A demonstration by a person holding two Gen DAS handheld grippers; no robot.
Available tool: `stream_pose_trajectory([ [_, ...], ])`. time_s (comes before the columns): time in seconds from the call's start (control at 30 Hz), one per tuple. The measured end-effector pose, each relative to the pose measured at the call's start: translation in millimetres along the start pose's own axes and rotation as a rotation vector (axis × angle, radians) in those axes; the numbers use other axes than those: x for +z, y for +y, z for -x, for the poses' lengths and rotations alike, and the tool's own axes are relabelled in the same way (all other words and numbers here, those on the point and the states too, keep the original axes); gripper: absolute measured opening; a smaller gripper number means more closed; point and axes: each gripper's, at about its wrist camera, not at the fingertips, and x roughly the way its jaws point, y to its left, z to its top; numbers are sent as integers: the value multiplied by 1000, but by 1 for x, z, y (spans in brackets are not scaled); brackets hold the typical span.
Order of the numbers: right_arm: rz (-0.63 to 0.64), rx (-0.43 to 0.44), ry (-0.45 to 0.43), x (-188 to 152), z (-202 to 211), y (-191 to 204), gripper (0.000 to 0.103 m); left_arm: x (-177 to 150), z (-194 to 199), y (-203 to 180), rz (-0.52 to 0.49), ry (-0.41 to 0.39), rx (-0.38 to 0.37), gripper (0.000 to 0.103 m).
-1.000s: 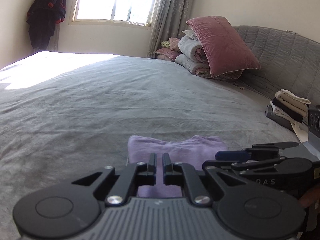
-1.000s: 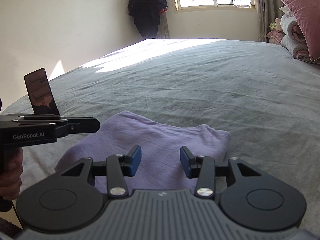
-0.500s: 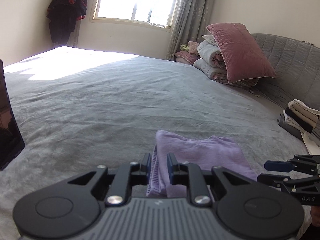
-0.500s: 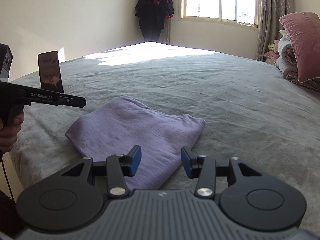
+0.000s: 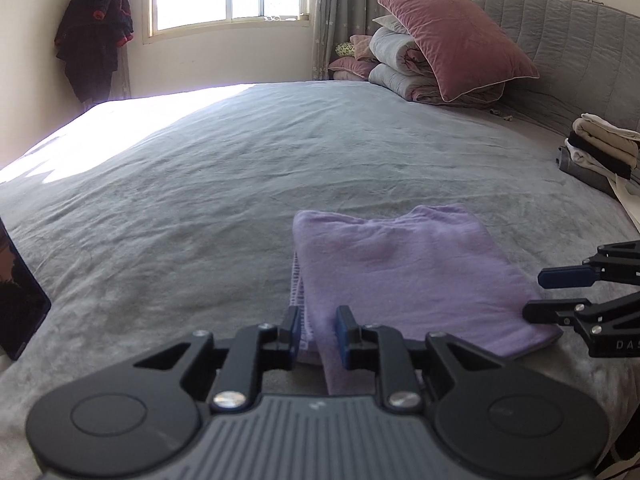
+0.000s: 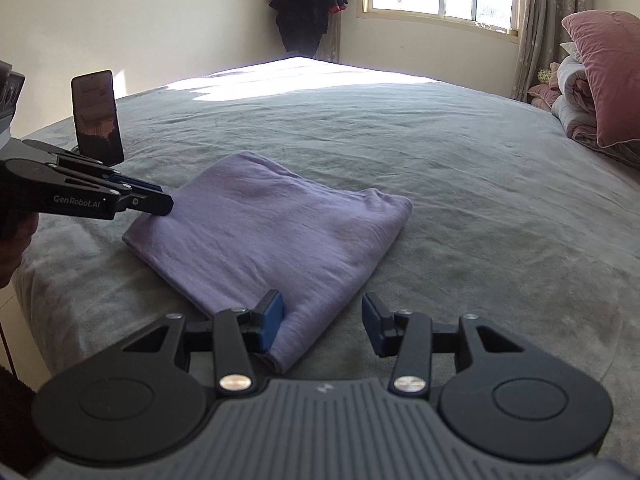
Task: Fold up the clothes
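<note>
In the left wrist view, your left gripper (image 5: 318, 332) stood narrow, with the near left corner of the purple garment (image 5: 400, 272) between its jaws. The pads seemed not to press the cloth, so I judge that the corner was loose and not held. The garment lay flat and folded to a neat rectangle on the bed (image 5: 200, 200), close to the bed's near edge, which was probably why both tools stayed low at its near corners. Your right gripper (image 5: 534, 295) came in at the right of the garment, at its near right corner. Well to the right of the garment, a pile of folded clothes (image 5: 600, 148) waited by the headboard; I think the garment belonged there next. Far behind the garment, a pink pillow (image 5: 452, 40) leaned on rolled quilts. A phone (image 5: 16, 304) stood well to the left of the garment.

In the right wrist view, your right gripper was about half wide. The garment's near corner lay between its jaws, beside the left finger, while the right finger was apart from the cloth, so nothing was held. The left gripper's tips were at the garment's left corner, and your hand (image 6: 16, 248) behind them held that tool. The phone was upright just behind this corner; mind it if you swing left. The bed beyond the garment was bare, so nothing blocked a lift.
</note>
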Motion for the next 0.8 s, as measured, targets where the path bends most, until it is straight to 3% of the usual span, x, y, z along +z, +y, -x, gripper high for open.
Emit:
stream_pose_trajectory([
  [0.13, -30, -20, -15, 8, 10, -13, 47, 7, 5, 9, 54, 4, 25, 24],
  [0.3, -67, -10, -46, 20, 17, -17, 54, 21, -3, -6, 45, 27, 37, 33],
  [0.4, -106, 3, -24, 23, 15, -17, 61, 29, -7, -16, 29, 39, 57, 45],
  [0.57, -155, -4, 3, 25, 11, -18, 71, 42, -12, -30, 10, 44, 98, 77],
  [0.7, -203, 8, 24, 26, 8, -21, 80, 48, -16, -35, 16, 52, 109, 91],
  [0.8, -237, 18, 34, 27, 6, -23, 97, 51, -21, -35, 26, 78, 110, 102],
])
